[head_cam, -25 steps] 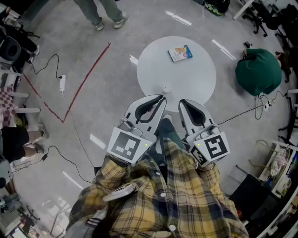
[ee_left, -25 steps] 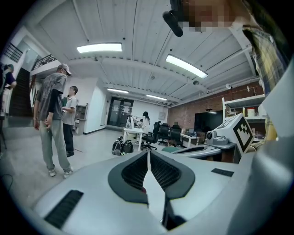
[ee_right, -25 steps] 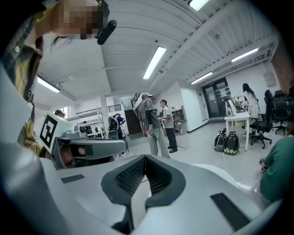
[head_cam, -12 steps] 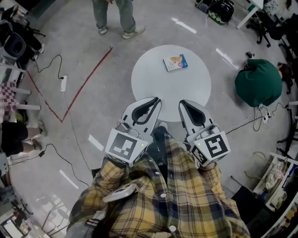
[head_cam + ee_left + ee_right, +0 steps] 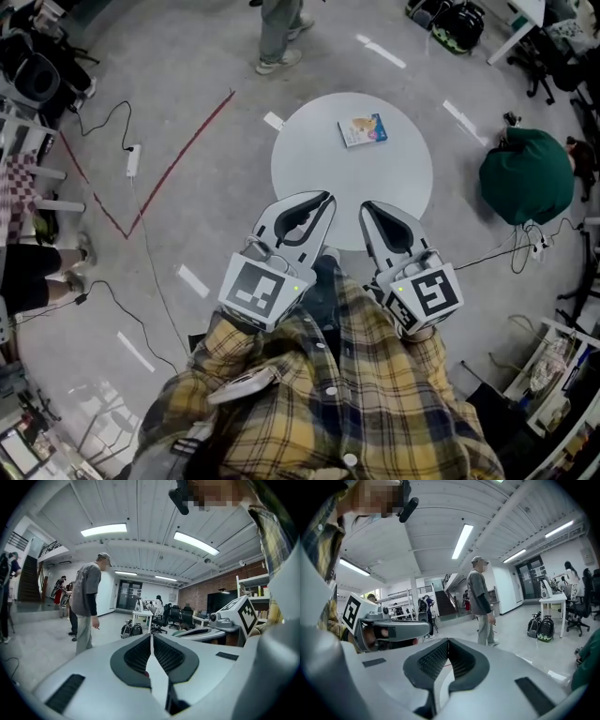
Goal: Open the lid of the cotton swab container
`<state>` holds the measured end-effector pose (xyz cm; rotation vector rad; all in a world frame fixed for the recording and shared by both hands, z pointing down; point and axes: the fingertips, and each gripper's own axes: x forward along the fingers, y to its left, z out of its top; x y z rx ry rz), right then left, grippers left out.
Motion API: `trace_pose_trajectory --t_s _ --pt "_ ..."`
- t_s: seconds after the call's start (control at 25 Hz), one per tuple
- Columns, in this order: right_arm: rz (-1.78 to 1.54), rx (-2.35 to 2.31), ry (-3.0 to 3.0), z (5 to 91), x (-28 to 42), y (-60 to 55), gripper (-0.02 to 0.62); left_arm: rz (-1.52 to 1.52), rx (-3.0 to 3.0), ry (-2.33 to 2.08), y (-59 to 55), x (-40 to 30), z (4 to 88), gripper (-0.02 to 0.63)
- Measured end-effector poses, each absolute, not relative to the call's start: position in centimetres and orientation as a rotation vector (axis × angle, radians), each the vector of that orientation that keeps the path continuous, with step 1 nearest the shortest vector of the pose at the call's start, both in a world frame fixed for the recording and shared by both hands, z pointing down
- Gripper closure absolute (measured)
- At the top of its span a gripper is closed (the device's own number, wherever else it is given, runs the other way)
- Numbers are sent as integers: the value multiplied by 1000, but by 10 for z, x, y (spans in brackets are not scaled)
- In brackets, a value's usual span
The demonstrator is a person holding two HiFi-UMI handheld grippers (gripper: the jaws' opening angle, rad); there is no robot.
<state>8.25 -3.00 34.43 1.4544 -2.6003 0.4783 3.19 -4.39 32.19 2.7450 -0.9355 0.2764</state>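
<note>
Left gripper: jaws fully together, nothing between them. Right gripper: same, closed on air. You hold both out in front of your shirt, side by side. They point toward the table and only slightly downward (both gripper views look across the room, not at the tabletop).

Container: the only item on the table, lying flat toward its far side, well apart from both grippers. In the head view it reads as a small flat pack with a printed top. It is too small there to tell where the lid or flap sits, or which edge hinges.

Step, as I read it: approach. No contact yet and the lid is untouched, so the task is essentially at zero.

Next move calls for:
- closing the gap to the table until the pack is under the grippers;
- tipping both grippers down more steeply so their cameras pick up the pack;
- opening both sets of jaws before you arrive;
- one gripper pinning the body while the other takes the lid edge. A light pack on a smooth top will likely slide if you pull one-handed.

Watch: a person is on the floor beyond the table, and a green bag lies off to its right. Neither looks to be in your path.
</note>
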Motion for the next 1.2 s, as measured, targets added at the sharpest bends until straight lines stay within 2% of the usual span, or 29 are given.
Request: trace_pose_trajectory --t_s 0.36,1.2 --pt "541 1422 -2575 368 85 -39 578 309 2704 -924 -48 33 345 569" --pt "618 1233 -2490 465 72 -70 578 497 2579 -924 -67 23 465 569"
